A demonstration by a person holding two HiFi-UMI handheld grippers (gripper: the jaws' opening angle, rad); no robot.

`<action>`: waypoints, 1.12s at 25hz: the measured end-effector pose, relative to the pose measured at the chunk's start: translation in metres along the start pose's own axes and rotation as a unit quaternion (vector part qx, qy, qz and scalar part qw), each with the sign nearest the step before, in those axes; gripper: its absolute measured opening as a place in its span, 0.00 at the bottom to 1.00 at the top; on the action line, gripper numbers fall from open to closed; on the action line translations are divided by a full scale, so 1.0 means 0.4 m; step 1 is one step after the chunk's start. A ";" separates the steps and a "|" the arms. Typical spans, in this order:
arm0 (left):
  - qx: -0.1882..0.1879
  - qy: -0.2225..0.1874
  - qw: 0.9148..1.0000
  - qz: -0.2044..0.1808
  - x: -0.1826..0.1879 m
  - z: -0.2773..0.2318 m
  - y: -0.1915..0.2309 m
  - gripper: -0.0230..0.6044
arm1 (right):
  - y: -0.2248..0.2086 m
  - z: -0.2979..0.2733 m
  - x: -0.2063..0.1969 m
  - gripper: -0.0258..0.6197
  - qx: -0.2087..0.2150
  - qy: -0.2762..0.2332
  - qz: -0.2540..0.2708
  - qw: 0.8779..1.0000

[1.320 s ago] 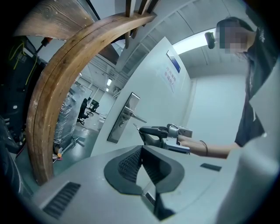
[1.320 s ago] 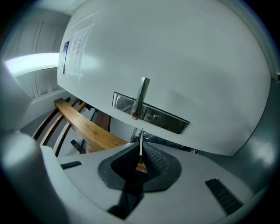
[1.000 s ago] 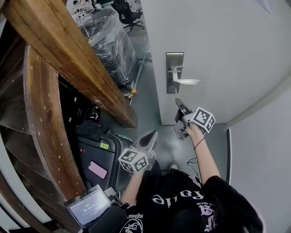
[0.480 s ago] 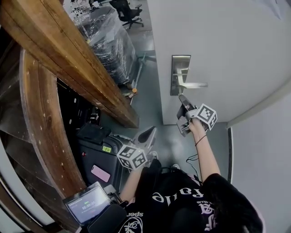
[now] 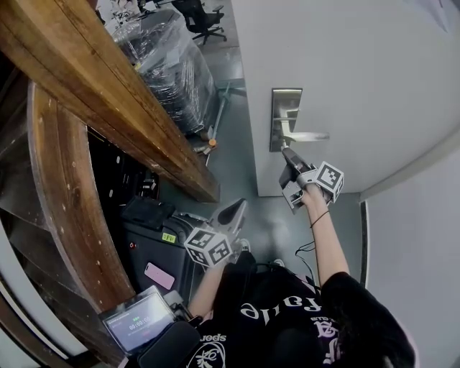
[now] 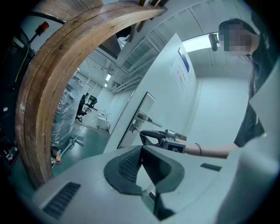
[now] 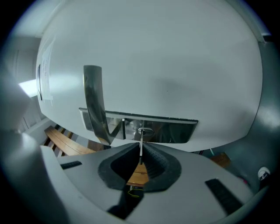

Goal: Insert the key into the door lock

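Observation:
In the head view a steel lock plate (image 5: 285,115) with a lever handle (image 5: 307,136) sits on the white door (image 5: 359,65). My right gripper (image 5: 288,155) points up at the plate's lower end, just below the lever. It is shut on a thin silver key (image 7: 140,143), whose tip meets the round keyhole (image 7: 145,131) on the plate (image 7: 175,130); the lever (image 7: 94,103) hangs to the left. My left gripper (image 5: 236,213) hangs lower and away from the door, its pads (image 6: 131,162) shut together with nothing between them.
A heavy curved wooden beam (image 5: 108,93) runs along the left. Below it stand a black case (image 5: 154,244) and a tablet screen (image 5: 136,322). A plastic-wrapped pallet (image 5: 169,65) and an office chair (image 5: 199,18) lie beyond the door's edge.
My right gripper has risen towards the lock plate, bringing the key tip up to the keyhole. The left gripper has stayed about where it was.

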State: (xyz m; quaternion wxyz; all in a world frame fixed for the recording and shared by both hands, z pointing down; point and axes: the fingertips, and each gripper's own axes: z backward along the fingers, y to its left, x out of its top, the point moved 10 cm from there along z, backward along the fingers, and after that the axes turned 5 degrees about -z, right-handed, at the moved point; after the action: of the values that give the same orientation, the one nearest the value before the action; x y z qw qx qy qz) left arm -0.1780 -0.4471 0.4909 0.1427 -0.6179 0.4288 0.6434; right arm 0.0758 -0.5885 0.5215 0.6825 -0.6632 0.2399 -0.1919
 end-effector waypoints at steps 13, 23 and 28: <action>-0.005 0.004 1.000 -0.002 -0.009 0.001 -0.010 0.04 | -0.005 -0.046 0.006 0.10 0.025 -0.050 0.023 0.998; 0.009 -0.010 1.000 0.002 -0.023 0.012 -0.070 0.04 | 0.034 0.094 -0.053 0.10 -0.021 0.057 0.203 0.977; 0.018 -0.016 1.000 0.012 -0.067 0.032 -0.156 0.04 | 0.057 0.216 -0.111 0.10 -0.008 0.090 0.228 0.969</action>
State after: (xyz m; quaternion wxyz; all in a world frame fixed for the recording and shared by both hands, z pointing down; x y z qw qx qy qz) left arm -0.1368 -0.3916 0.4903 0.1531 -0.6001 0.4453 0.6466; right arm 0.0888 -0.4913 0.5022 0.6787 -0.5765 0.4465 -0.0880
